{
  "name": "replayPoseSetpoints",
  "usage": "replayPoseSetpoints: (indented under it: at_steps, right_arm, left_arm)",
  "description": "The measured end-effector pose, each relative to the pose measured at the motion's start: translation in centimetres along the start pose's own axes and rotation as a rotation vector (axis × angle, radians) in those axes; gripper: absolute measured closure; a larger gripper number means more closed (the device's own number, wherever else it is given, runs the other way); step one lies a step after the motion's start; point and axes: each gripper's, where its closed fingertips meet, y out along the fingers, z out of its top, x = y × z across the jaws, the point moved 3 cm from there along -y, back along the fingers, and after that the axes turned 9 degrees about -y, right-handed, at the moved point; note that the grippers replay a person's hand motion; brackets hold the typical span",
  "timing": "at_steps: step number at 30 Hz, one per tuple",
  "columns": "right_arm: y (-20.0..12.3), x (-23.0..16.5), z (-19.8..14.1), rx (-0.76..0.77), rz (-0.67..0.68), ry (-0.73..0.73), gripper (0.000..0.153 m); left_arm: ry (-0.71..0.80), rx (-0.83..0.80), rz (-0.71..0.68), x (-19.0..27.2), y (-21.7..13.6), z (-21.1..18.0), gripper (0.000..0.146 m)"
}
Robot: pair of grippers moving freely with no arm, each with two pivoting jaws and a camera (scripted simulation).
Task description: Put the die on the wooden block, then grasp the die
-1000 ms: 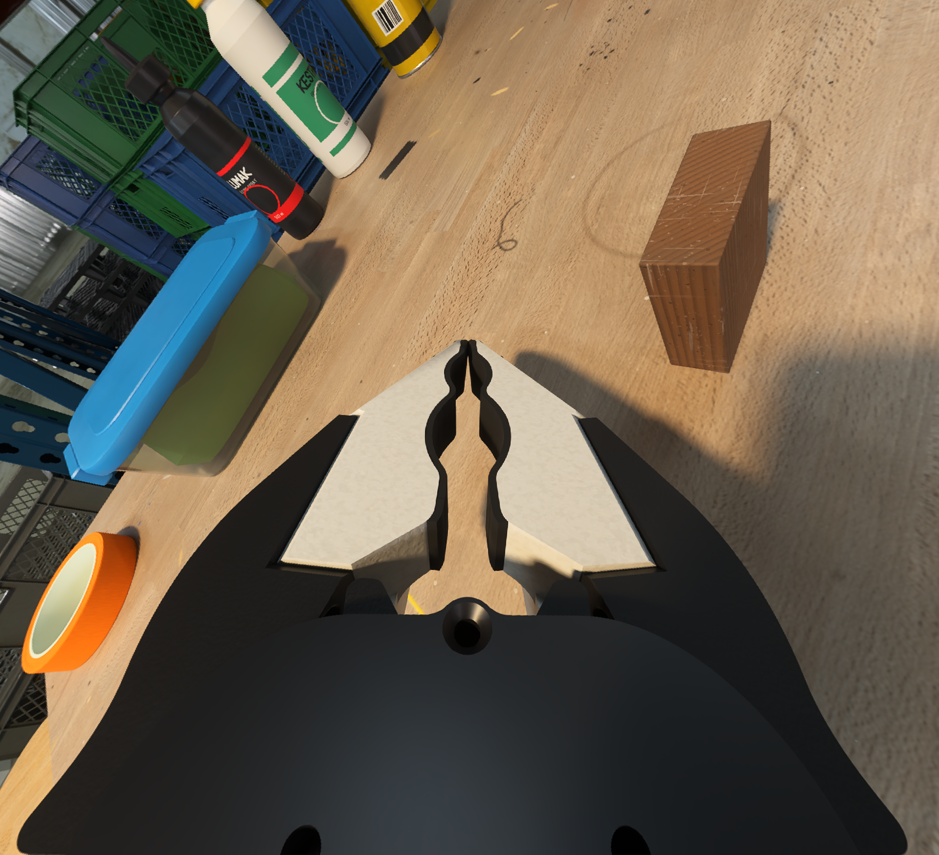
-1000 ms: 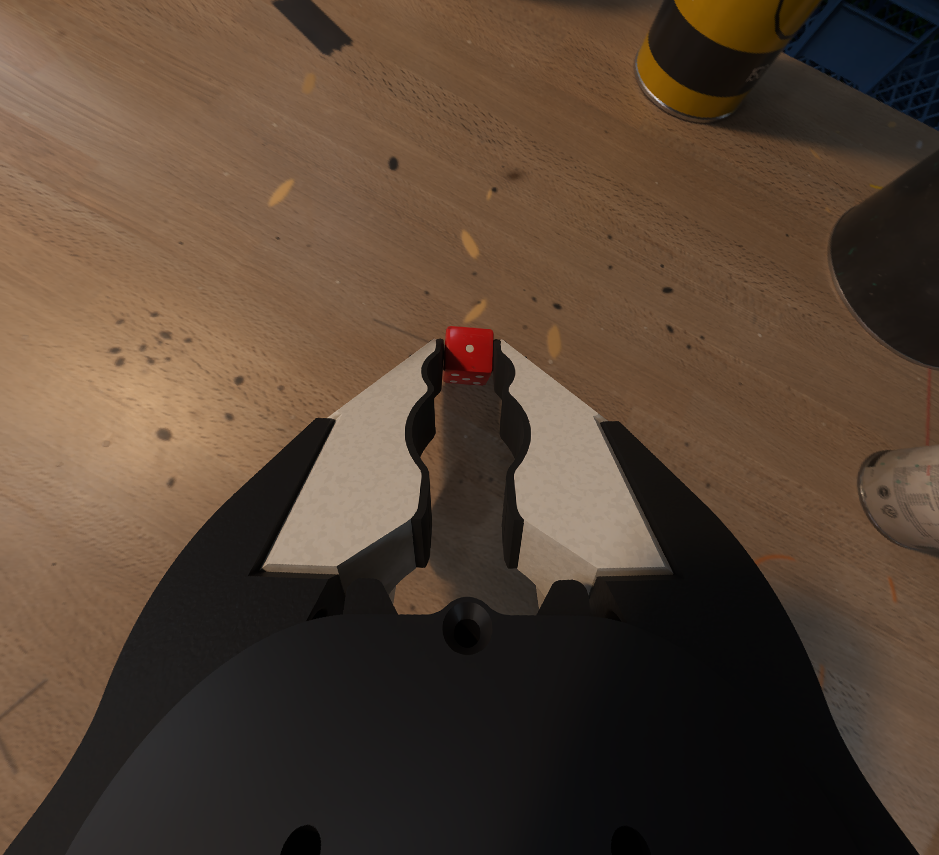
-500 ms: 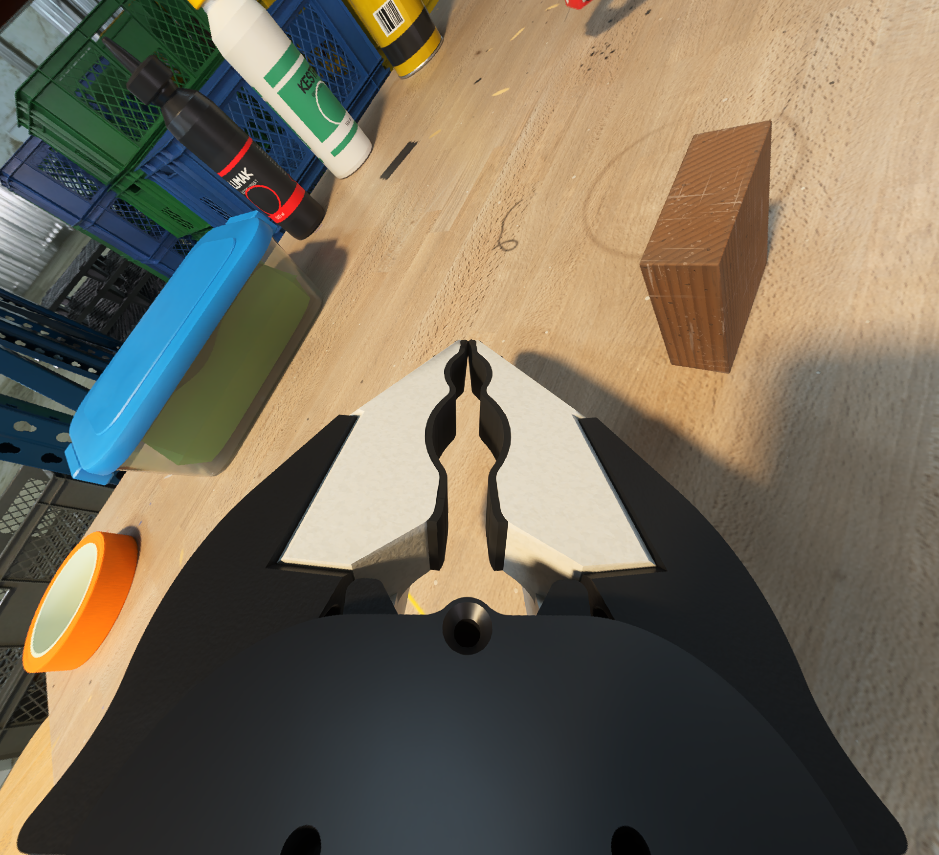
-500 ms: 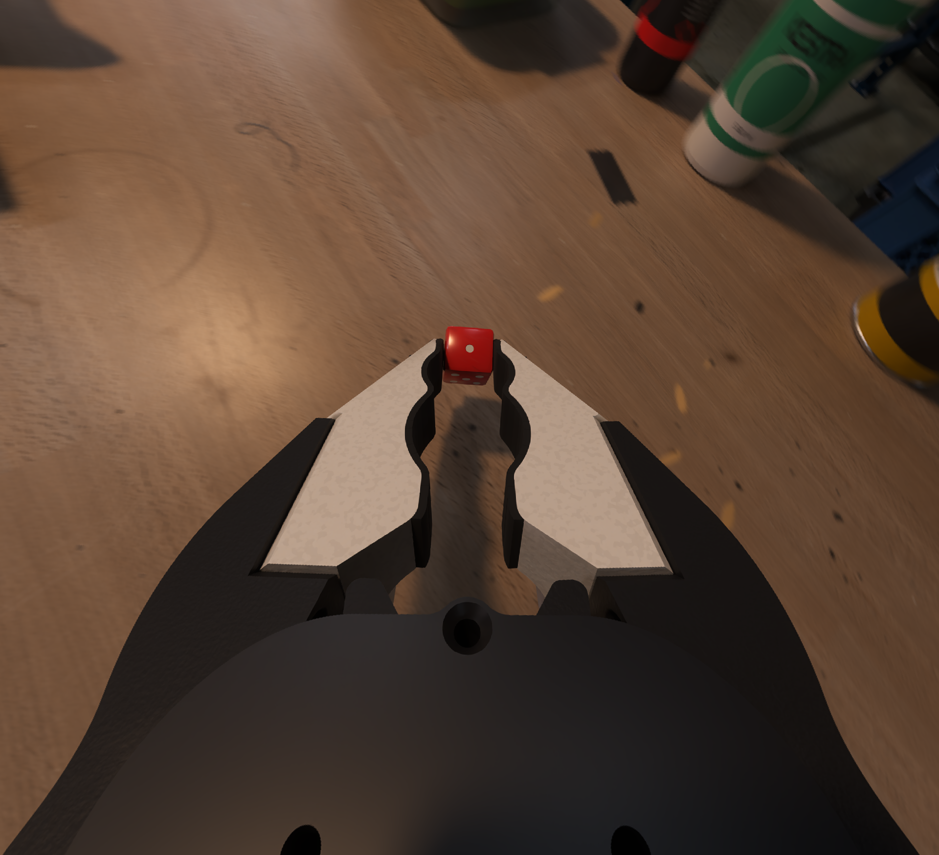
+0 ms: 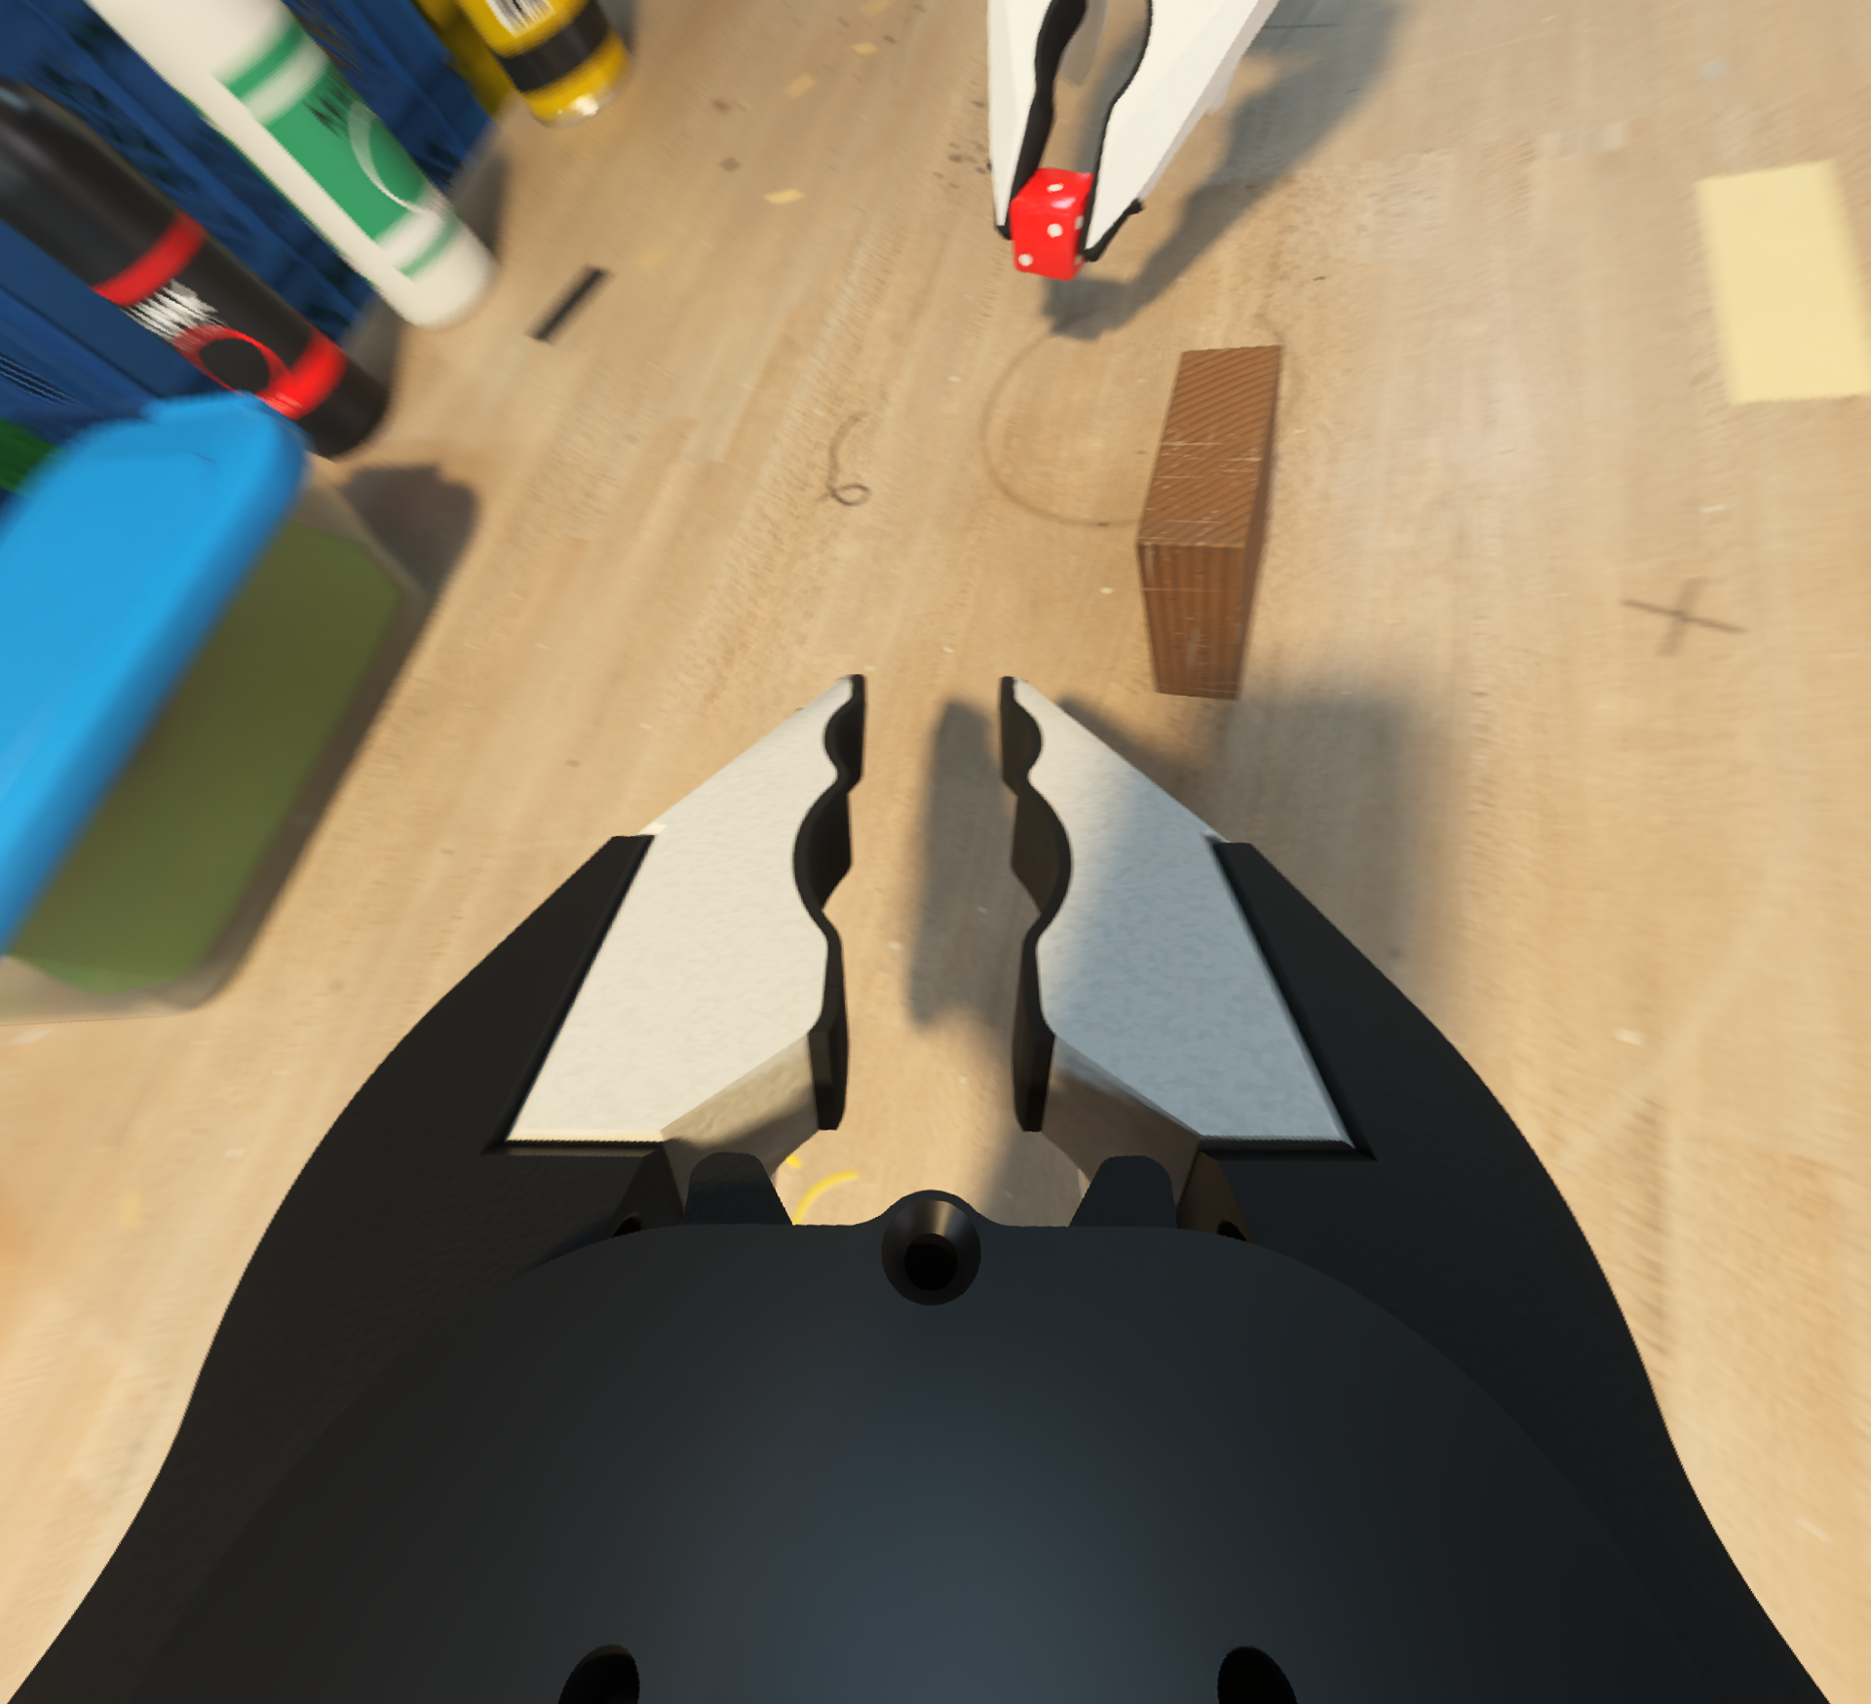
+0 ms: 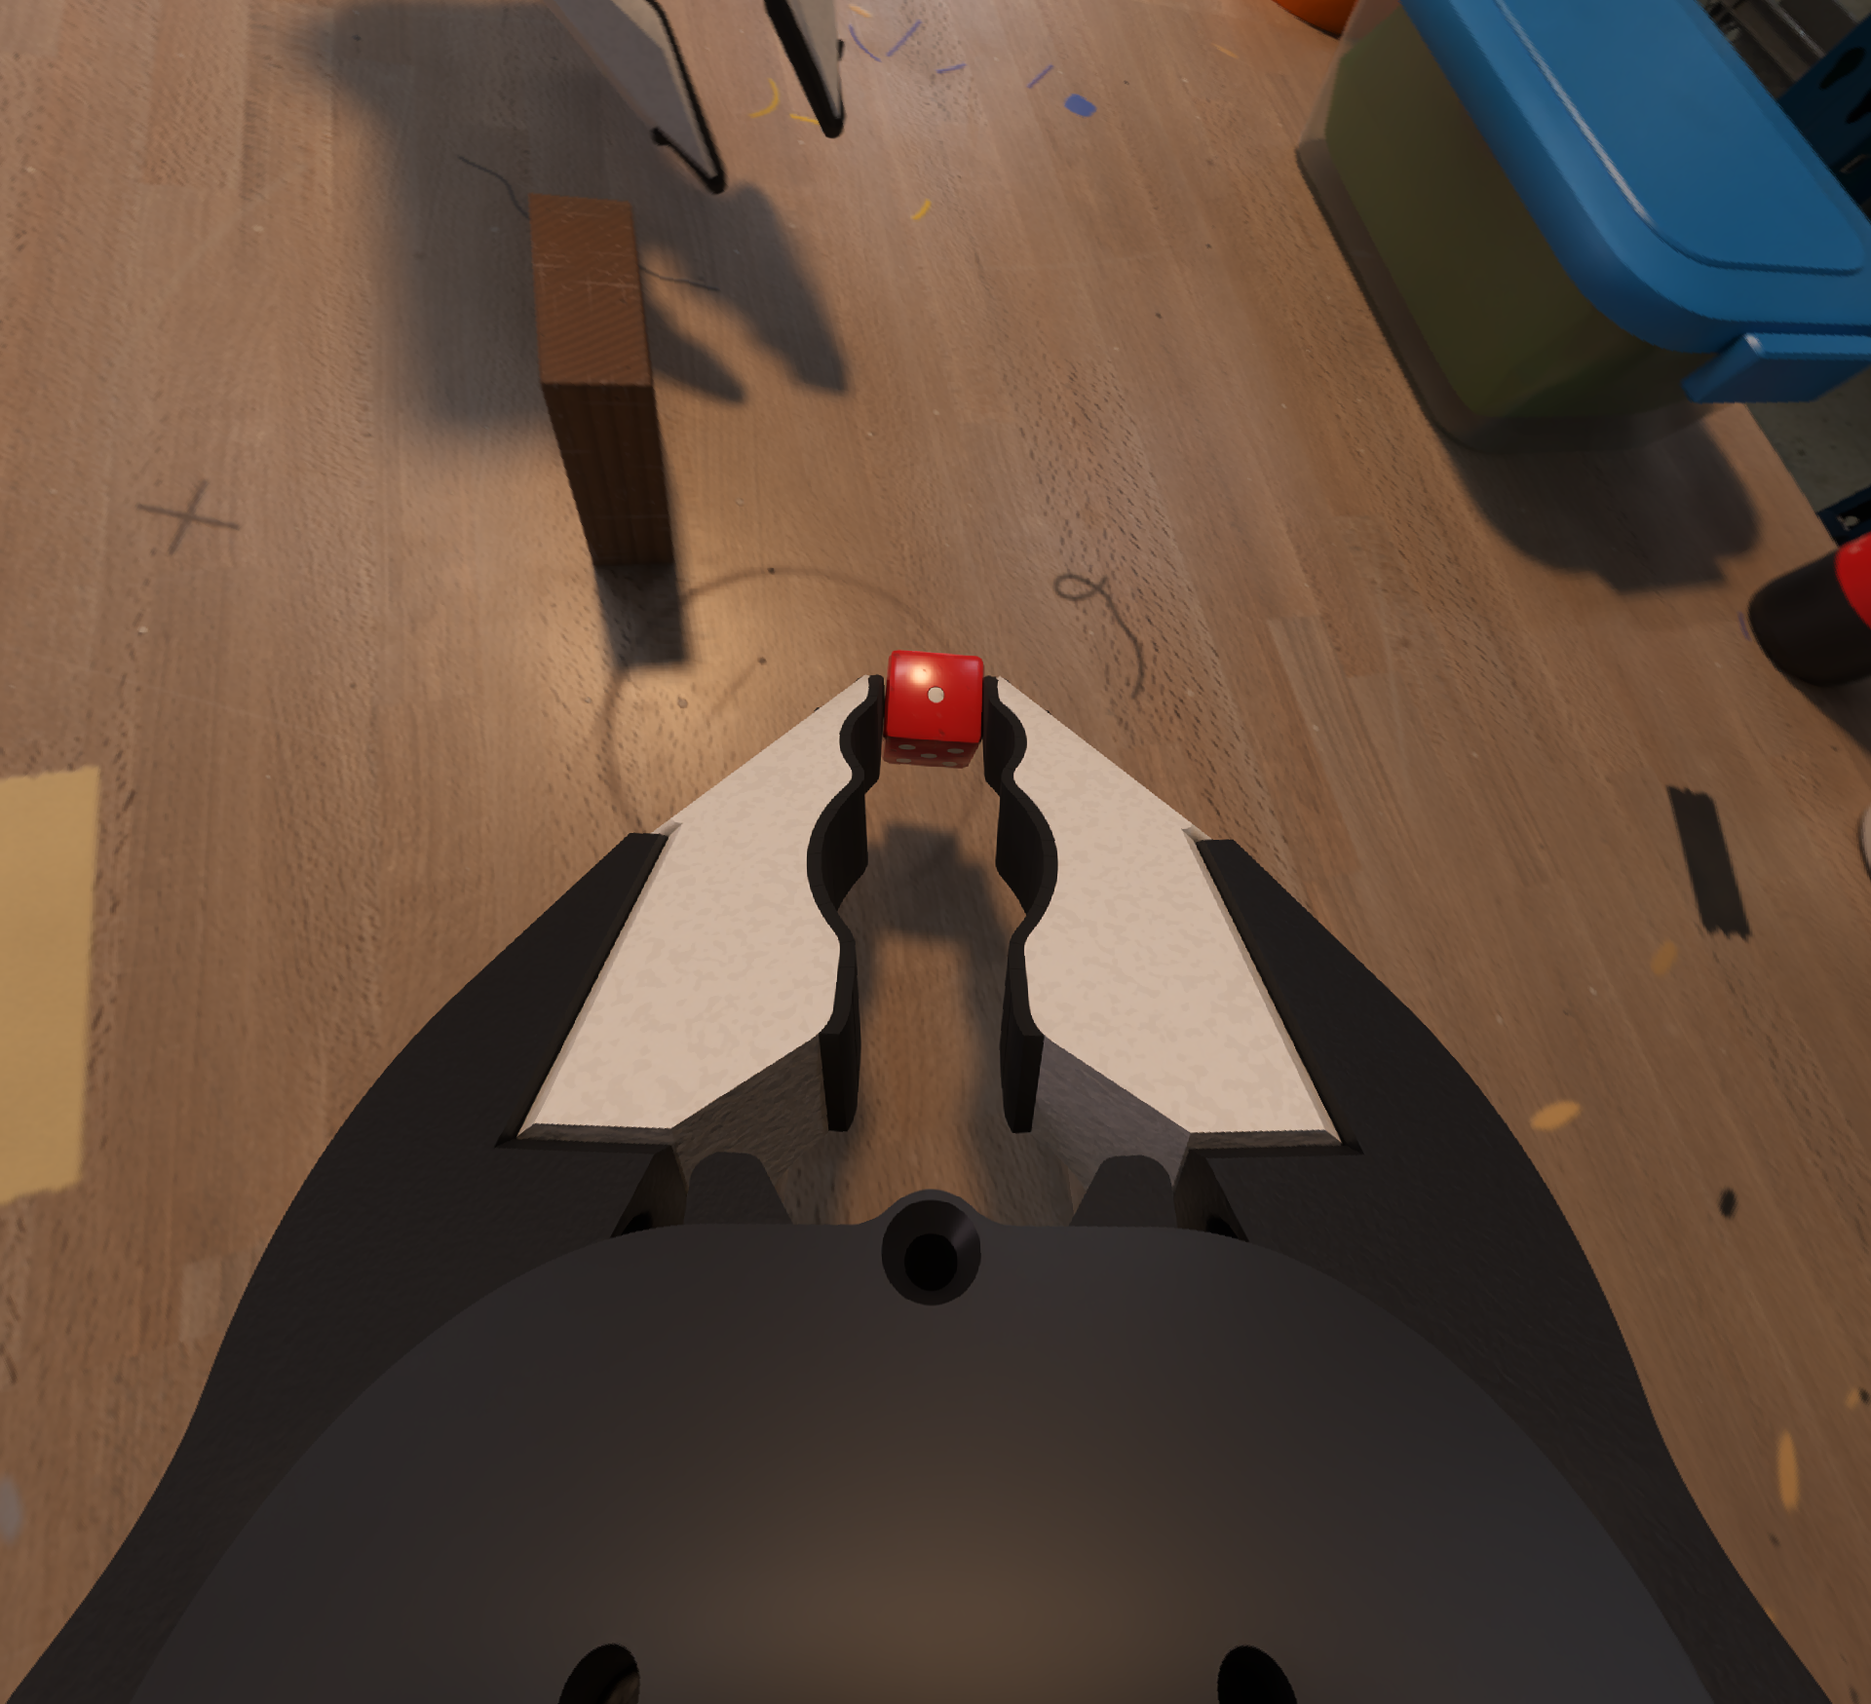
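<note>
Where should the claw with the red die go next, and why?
Probably forward and to its left until it hangs over the wooden block. The right gripper grips the die above bare table, and the block's top is empty.

The left claw (image 5: 931,684) has a broad, rounded body in matte black with a faint blue-grey sheen across its dome. At the front centre of the body sits 1 small round socket with a dark bore, and 2 round holes show at the bottom edge. From the body 2 black arms spread forward, each carrying a flat, pale speckled plate that tapers to a point. The inner edge of each finger is lined with black, wavy, scalloped padding. The right claw (image 6: 931,689) is built the same way, though its dome reads warmer, brownish-black, and its plates look cream-beige.
</note>
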Motion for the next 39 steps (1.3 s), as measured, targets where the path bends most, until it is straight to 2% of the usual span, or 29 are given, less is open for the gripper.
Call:
replayPoseSetpoints:
  at_steps: [3,6,8,11,14,18,22,27,32,39]
  right_arm:
    - [0.5,-0.3,0.4,0.004,0.017,0.004,0.134]
    - [0.7,-0.4,0.7,0.011,0.024,0.017,0.134]
    - [0.7,-0.6,0.7,0.014,0.027,0.019,0.134]
    - [0.7,-0.8,0.6,0.013,0.033,0.025,0.134]
    - [0.7,-1.0,0.6,0.019,0.045,0.032,0.134]
    - [0.8,-1.4,0.9,0.034,0.066,0.038,0.134]
    - [0.9,-1.9,1.7,0.062,0.088,0.035,0.134]
    - [0.8,-2.4,3.2,0.109,0.111,0.034,0.134]
    - [1.3,-2.9,5.4,0.161,0.146,0.025,0.134]
    - [3.0,-4.4,6.8,0.146,0.23,-0.007,0.134]
  left_arm:
    - [-0.092,-0.118,-0.145,0.9,-0.1,-0.3,0.087]
    - [-0.099,-0.283,-0.22,1.7,0.7,-1.4,0.055]
    - [-0.088,-0.362,-0.241,1.9,1.5,-2.1,0.042]
    - [-0.061,-0.456,-0.267,2.0,2.3,-2.7,0.032]
    - [-0.046,-0.487,-0.31,2.5,2.5,-2.6,0.035]
    - [-0.043,-0.46,-0.335,3.0,2.5,-2.3,0.054]
    - [-0.031,-0.371,-0.299,3.2,2.2,-2.1,0.06]
    - [-0.094,-0.187,-0.24,2.7,1.1,-1.2,0.088]
    - [-0.134,-0.152,-0.243,3.2,0.9,-1.7,0.086]
    - [-0.183,-0.031,-0.306,3.6,0.6,-0.8,0.094]
